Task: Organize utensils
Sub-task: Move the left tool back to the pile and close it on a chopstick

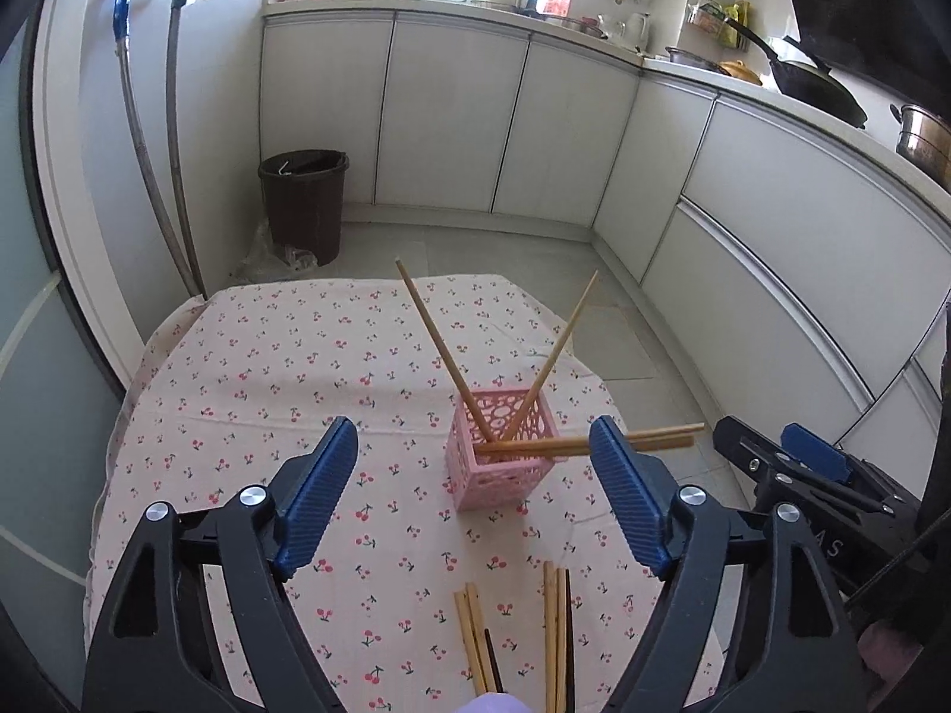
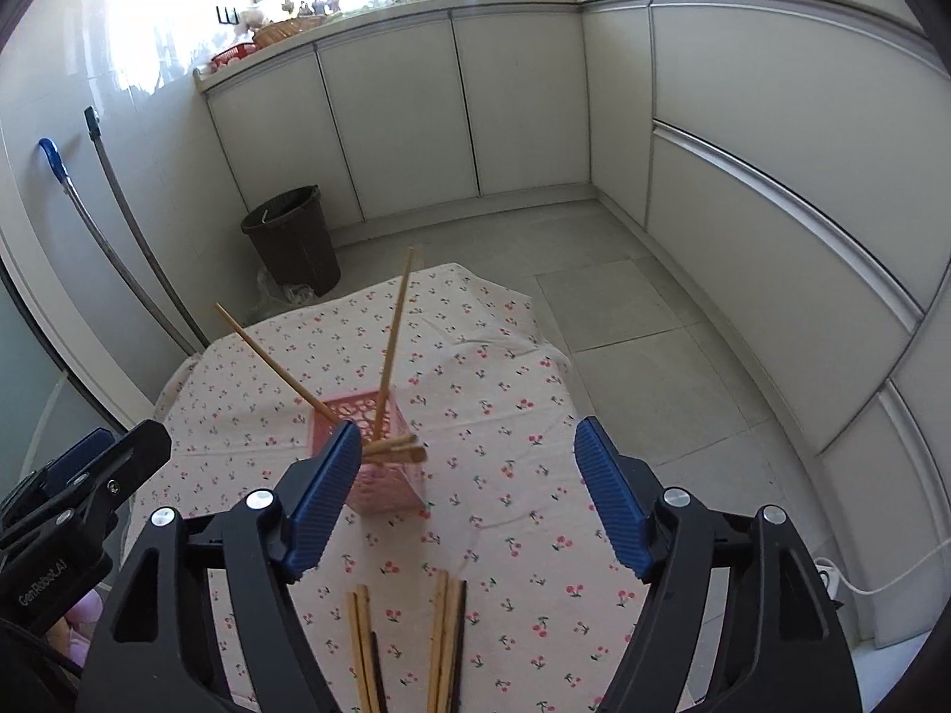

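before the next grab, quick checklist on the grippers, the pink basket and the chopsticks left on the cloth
1. Left gripper open and empty: ok, nothing sits between its blue pads.
2. Right gripper open and empty: ok, jaws wide, nothing held.
3. Pink basket upright on the cherry tablecloth: ok.
4. Chopsticks in the basket seated properly: not ok, two lean out crossed and a pair lies across the rim, poking past it.
5. Loose chopsticks within view: ok, two bundles, left one and right one, lie on the cloth below the pads.
6. Bundles' near ends: cannot tell, they run out of the frame.
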### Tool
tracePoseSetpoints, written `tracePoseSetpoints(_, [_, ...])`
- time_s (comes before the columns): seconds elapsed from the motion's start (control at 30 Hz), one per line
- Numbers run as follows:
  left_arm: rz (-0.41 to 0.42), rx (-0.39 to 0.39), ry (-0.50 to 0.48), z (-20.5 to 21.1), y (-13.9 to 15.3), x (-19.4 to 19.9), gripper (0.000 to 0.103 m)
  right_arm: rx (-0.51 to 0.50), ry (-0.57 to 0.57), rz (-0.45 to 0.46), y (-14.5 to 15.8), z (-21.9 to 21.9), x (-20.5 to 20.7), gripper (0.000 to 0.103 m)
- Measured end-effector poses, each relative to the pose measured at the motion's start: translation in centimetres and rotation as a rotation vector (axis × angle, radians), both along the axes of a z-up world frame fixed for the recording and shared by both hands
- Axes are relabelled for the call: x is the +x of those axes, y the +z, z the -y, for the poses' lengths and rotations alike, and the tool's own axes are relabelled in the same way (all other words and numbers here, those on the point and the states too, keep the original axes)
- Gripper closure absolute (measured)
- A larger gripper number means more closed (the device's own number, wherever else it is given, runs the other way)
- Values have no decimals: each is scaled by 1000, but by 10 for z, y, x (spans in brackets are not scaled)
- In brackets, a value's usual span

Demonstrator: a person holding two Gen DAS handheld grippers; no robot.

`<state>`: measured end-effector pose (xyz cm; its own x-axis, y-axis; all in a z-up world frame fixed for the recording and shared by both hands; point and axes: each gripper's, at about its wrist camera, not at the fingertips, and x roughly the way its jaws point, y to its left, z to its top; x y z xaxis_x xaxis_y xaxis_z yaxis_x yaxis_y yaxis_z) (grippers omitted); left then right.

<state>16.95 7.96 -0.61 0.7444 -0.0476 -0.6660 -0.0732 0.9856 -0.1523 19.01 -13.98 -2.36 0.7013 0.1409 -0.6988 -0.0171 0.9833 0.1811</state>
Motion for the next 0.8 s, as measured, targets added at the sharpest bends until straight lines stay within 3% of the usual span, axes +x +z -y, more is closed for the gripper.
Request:
tracePoseSetpoints(0.1, [-38, 11, -1, 2, -13, -3, 21, -9, -34, -12, -7, 14, -14, 16])
tracePoseSetpoints(0.3, [-117, 29, -22, 10, -39, -8, 12, -80, -42, -64, -21, 30, -33, 13])
tracePoseSetpoints(0.57, [-289, -19, -31, 3, -83, 1, 8, -71, -29, -190, -47, 49, -58, 11])
tracePoseSetpoints(0.8, [-487, -57, -25, -7, -132, 15, 8, -80, -21, -279, -67, 52, -64, 11])
